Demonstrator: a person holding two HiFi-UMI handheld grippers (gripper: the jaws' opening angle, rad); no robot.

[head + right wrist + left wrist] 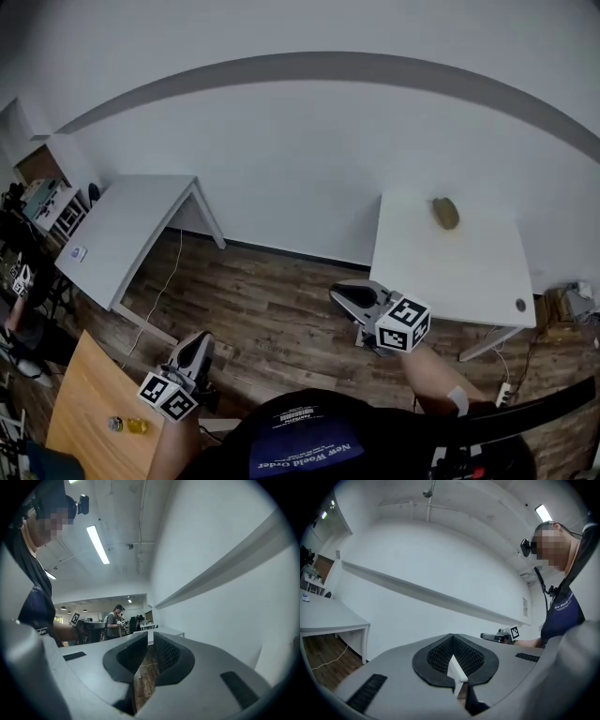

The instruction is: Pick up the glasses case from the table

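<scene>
The glasses case (445,213), a small olive-brown oval, lies near the far edge of a white table (469,272) at the right of the head view. My right gripper (341,293) is held over the wooden floor just left of that table, well short of the case, with its jaws shut on nothing. My left gripper (201,341) hangs lower left over the floor, jaws together and empty. In the left gripper view the left gripper (452,637) faces a white wall. In the right gripper view the right gripper (150,635) points along the same wall. Neither gripper view shows the case.
A second white table (131,234) stands at the left. A wooden table (89,403) at lower left holds a small yellow bottle (127,425). A small dark disc (520,305) sits near the right table's front corner. People (114,620) stand far off in the right gripper view.
</scene>
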